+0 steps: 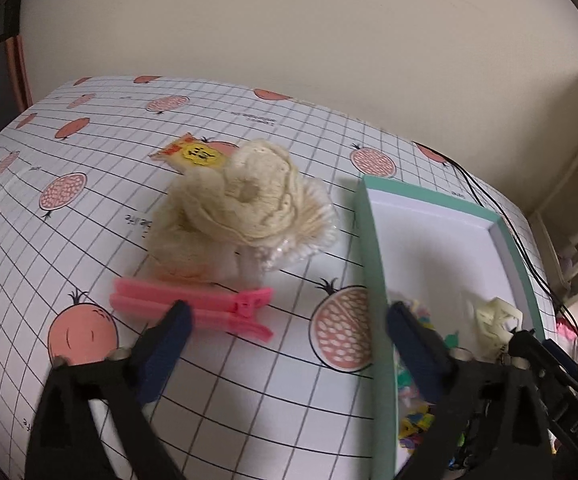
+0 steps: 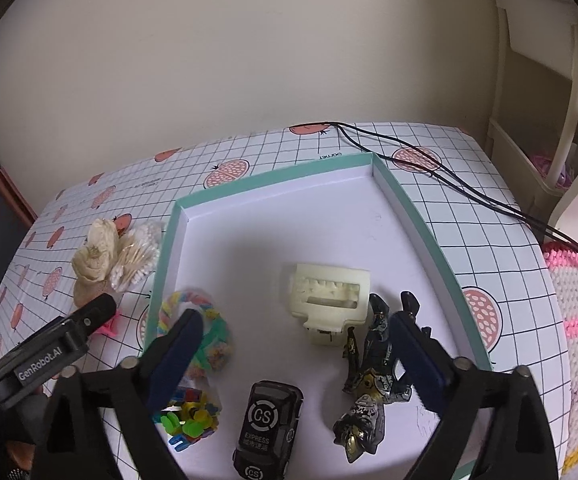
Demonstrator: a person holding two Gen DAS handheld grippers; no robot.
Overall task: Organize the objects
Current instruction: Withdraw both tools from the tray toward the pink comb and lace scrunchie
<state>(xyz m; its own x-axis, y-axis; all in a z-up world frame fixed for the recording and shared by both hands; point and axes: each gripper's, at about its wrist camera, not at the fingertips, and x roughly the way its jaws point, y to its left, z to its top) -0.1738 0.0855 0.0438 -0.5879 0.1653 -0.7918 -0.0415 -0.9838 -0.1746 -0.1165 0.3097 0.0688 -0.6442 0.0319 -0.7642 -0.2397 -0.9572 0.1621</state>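
My left gripper (image 1: 289,314) is open above the tablecloth, nothing between its blue pads (image 1: 169,344). A pink clip (image 1: 201,308) lies just past its left finger. Behind the clip sit a cream cloth scrunchie (image 1: 245,200), a bag of cotton swabs (image 1: 309,236) and a yellow-orange packet (image 1: 193,154). My right gripper (image 2: 295,322) hangs open over the teal-rimmed white box (image 2: 273,178), gripping nothing. In the box lie a cream hair claw (image 2: 329,304), a black toy car (image 2: 269,428), a black-and-gold figure (image 2: 369,384), a colourful braided ring (image 2: 173,304) and a bag of bright small pieces (image 2: 189,420).
A black cable (image 2: 449,184) runs over the table's far right corner. Beside the table's right edge lies pink-and-white crocheted fabric (image 2: 577,320), with a cream shelf unit (image 2: 549,120) behind it. The wall stands close behind the table. The box's far half holds nothing.
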